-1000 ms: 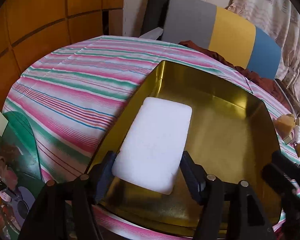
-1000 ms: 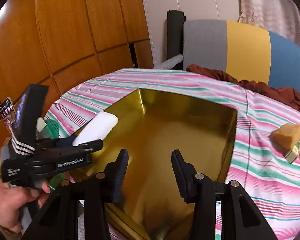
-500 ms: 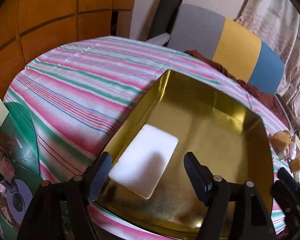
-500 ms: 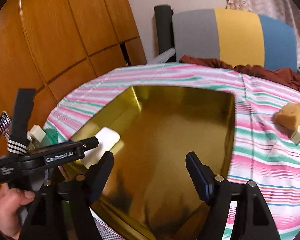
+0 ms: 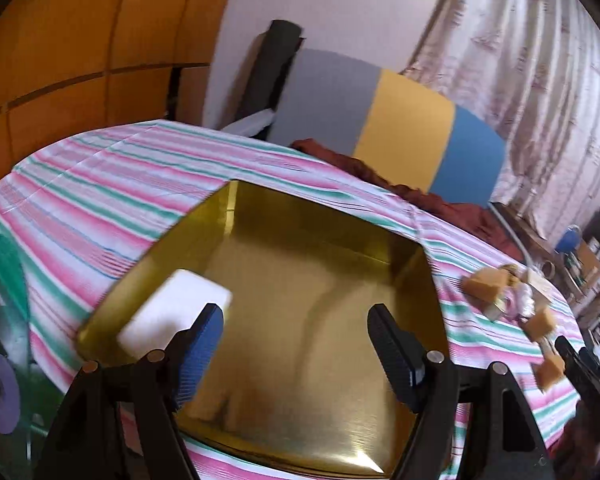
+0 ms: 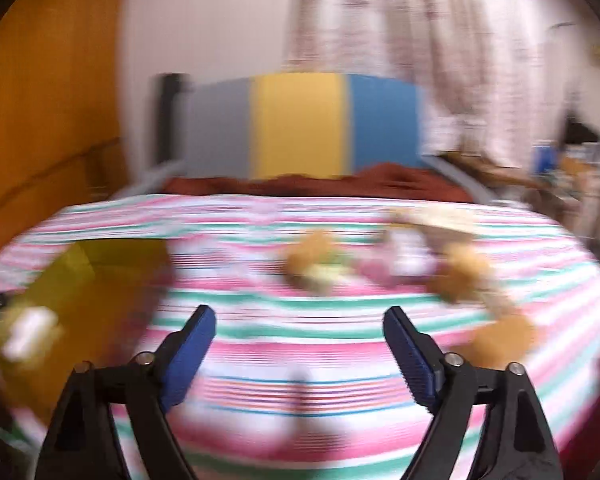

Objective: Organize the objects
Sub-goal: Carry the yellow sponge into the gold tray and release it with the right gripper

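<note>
The left gripper [image 5: 294, 344] hangs over the gold tray [image 5: 428, 276], released and empty, its jaws spread wide. The white block [image 5: 176, 308] lies flat at the tray's near left corner, its near end cut off behind the left finger. The right gripper [image 6: 299, 344] is also released, its jaws having just been opening with nothing between them, above the striped cloth [image 6: 300, 356] right of the tray. Farther right of the tray, tan sponges [image 5: 484, 286] and small items sit clustered, too smeared to identify.
</note>
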Motion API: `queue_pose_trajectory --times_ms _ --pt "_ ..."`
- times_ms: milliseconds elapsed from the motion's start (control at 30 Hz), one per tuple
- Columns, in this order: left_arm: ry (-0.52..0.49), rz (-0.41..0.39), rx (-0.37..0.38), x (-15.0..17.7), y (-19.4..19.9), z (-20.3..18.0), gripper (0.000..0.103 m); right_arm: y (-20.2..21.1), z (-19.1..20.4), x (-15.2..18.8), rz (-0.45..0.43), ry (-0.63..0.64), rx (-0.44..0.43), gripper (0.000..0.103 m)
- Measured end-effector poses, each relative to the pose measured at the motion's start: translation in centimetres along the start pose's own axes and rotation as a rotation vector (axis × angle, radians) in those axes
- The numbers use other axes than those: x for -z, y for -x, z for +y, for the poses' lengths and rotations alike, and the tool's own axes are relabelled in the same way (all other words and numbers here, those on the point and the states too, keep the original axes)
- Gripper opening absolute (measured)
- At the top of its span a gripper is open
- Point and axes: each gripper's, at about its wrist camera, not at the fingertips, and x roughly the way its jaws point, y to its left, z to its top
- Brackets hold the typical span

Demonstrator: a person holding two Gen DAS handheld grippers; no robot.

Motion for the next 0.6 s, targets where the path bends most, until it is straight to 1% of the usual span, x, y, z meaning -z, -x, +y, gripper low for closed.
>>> queue_pose_trajectory --times_ms 67,100,133,233,333,400,433,467,500,600 --pt "-0.02 0.004 0.024 0.4 0.1 -1.1 0.076 -0.7 -3.7 0.1 0.008 -0.04 0.105 0.103" --pt "-0.028 0.009 0.035 0.5 0.0 -1.5 0.076 -1.2 -5.6 0.2 0.019 -0.067 0.147 0.103" --pt "-0.04 0.018 0.047 0.7 0.0 -2.0 0.076 -1.7 -7.1 0.3 0.039 -0.089 0.166 0.103" --pt "-0.06 0.027 0.068 1.2 0.0 -3.0 0.076 -3.8 -10.7 0.8 0.102 -0.141 0.185 0.103" --pt "-0.077 0.032 0.07 1.4 0.1 -3.6 0.076 -5.3 -11.9 1.2 0.135 -0.136 0.163 0.103" --pt "-0.08 0.031 0.072 1.5 0.3 -3.7 0.076 -6.2 -11.8 1.4 0.156 -0.127 0.161 0.1" --pt "-0.079 0.033 0.072 1.5 0.3 -3.8 0.076 -6.5 -11.7 1.6 0.162 -0.126 0.16 0.092" --pt "-0.077 0.032 0.073 1.5 0.3 -3.7 0.076 -6.8 -11.7 1.7 0.171 -0.126 0.139 0.081" --pt "-0.074 0.028 0.073 1.5 0.4 -3.6 0.076 -7.1 -11.4 1.9 0.179 -0.116 0.141 0.08" --pt "-0.067 0.031 0.059 1.4 0.4 -3.3 0.076 -7.2 -11.1 2.0 0.164 -0.089 0.149 0.074"
